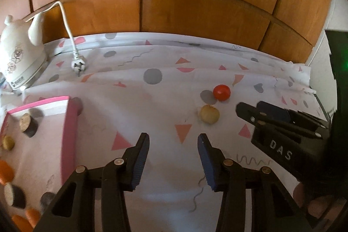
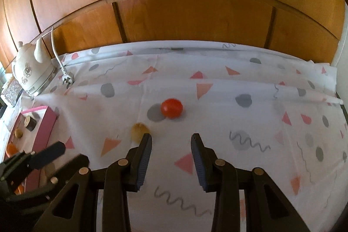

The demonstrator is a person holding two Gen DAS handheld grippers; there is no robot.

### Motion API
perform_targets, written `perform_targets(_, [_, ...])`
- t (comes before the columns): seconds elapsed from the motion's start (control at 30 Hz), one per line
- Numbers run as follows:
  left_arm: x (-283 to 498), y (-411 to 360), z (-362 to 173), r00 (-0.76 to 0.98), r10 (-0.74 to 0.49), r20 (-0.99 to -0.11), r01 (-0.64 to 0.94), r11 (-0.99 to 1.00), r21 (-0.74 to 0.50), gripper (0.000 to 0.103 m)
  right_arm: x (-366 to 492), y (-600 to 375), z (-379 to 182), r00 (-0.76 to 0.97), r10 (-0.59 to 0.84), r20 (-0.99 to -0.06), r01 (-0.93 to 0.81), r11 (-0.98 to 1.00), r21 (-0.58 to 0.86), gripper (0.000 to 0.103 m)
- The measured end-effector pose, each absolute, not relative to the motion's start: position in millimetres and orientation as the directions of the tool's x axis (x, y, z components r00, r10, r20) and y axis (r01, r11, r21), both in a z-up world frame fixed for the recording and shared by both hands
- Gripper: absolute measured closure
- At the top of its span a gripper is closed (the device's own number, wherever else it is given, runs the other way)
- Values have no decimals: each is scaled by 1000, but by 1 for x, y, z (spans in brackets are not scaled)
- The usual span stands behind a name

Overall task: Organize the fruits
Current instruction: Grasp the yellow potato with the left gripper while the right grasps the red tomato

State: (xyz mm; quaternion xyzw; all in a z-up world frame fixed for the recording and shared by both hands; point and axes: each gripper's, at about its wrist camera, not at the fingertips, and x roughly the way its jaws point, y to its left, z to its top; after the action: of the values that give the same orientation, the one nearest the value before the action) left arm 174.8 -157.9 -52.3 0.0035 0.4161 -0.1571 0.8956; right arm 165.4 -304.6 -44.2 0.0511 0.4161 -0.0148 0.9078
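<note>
A red round fruit (image 1: 221, 92) (image 2: 171, 108) and a small tan fruit (image 1: 209, 114) (image 2: 139, 131) lie side by side on the patterned cloth. A pink tray (image 1: 70, 134) (image 2: 43, 129) at the left holds several pieces: brown, tan and orange ones. My left gripper (image 1: 174, 156) is open and empty, above the cloth, short of the tan fruit. My right gripper (image 2: 171, 156) is open and empty, its left finger just beside the tan fruit. It also shows in the left wrist view (image 1: 250, 109), right of both fruits.
A white electric kettle (image 1: 19, 62) (image 2: 32, 71) stands at the far left with its cord and plug (image 1: 78, 65) (image 2: 67, 80) on the cloth. Wooden cabinet doors (image 1: 195, 14) close off the back. The left gripper (image 2: 61, 156) shows at the right wrist view's lower left.
</note>
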Motion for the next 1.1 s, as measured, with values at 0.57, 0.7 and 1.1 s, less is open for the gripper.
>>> perform_targets(0.57, [204,-178,-65,584,-335,-739,294,936,-192,58,226,-311,-74,581,105,-807,18,990,142,67])
perform_targets(0.7, [206,-181,-69,575,-344,-742,294,933,-205,58,224,-315,-78,584,103,-805,34,988,151,80])
perform_targets(1.1, [208,-201,-66,569,-387,-726,341,914,-220,56,211,-336,-65,607,54,-793,83,988,131,82])
